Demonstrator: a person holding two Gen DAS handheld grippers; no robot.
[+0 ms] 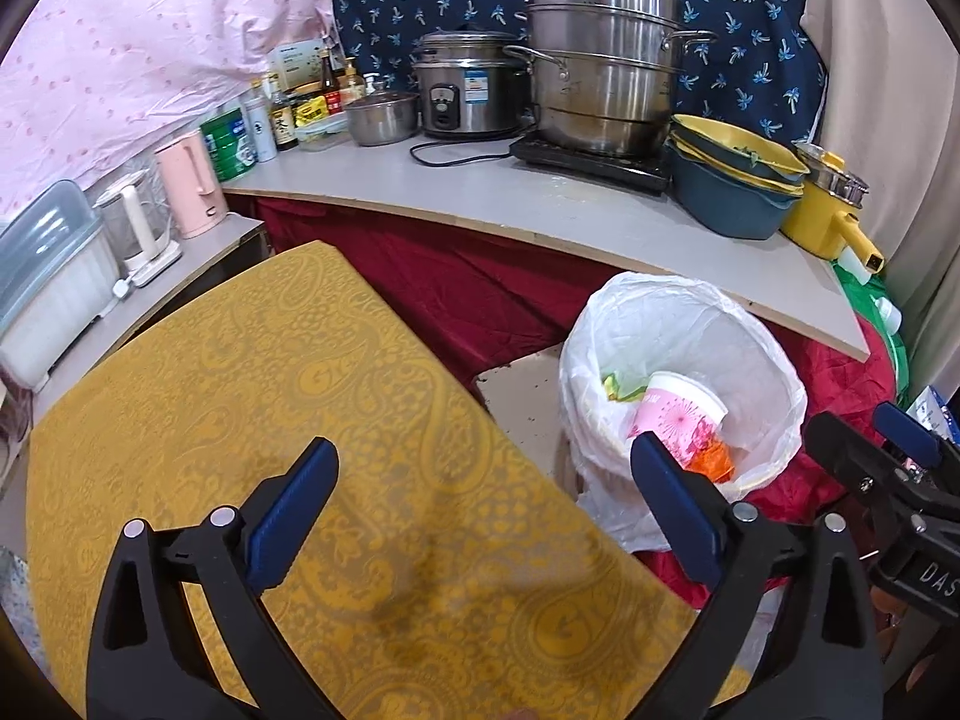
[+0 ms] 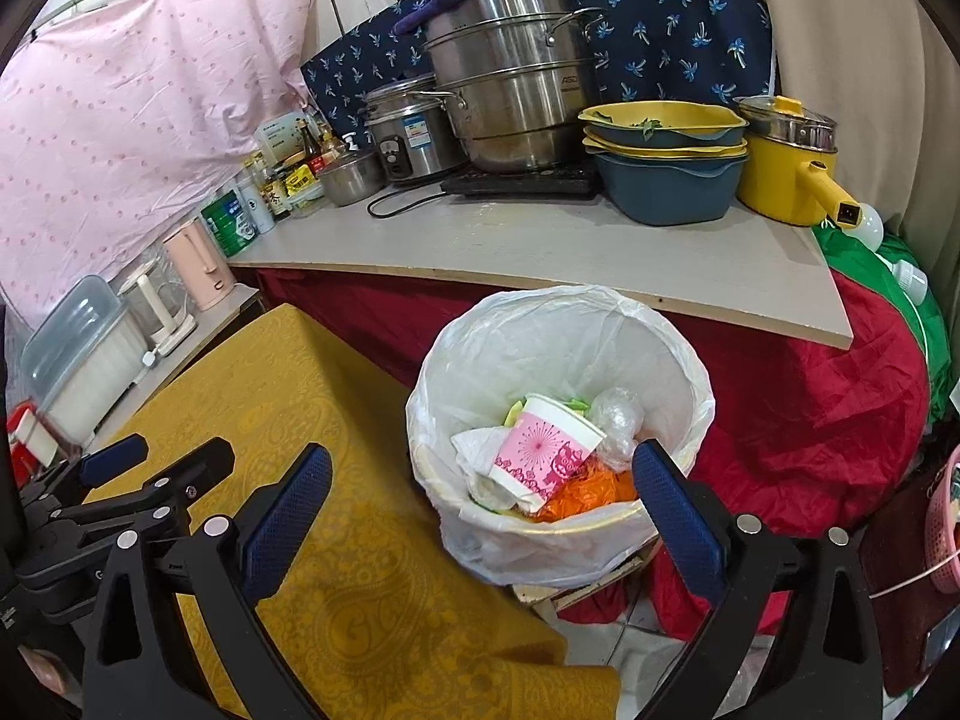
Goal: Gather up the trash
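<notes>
Right now both of my tools are spread wide with nothing between the pads: the left hand-held gripper (image 1: 483, 519) hangs over the yellow cloth (image 1: 336, 420) on the tabletop, and the right hand-held gripper (image 2: 480, 516) sits beside it, nearer the bin (image 2: 690, 360).

The trash I can see is already down in the white-lined bin: a pink paper cup (image 2: 546, 450) lying tilted on its side with its mouth up and away from me, a crumpled white tissue (image 2: 480, 444) to its left, a ball of clear plastic (image 2: 618, 420) to its right, and orange scraps (image 2: 600, 492) under it.

From my right tool the bin lies straight ahead and slightly below, its near rim between my fingers. From my left it lies ahead and to the right, off the tabletop's edge. The cloth in view shows no loose litter.

So I judge the right arm the closer one for anything at the bin, perhaps gathering the liner.
</notes>
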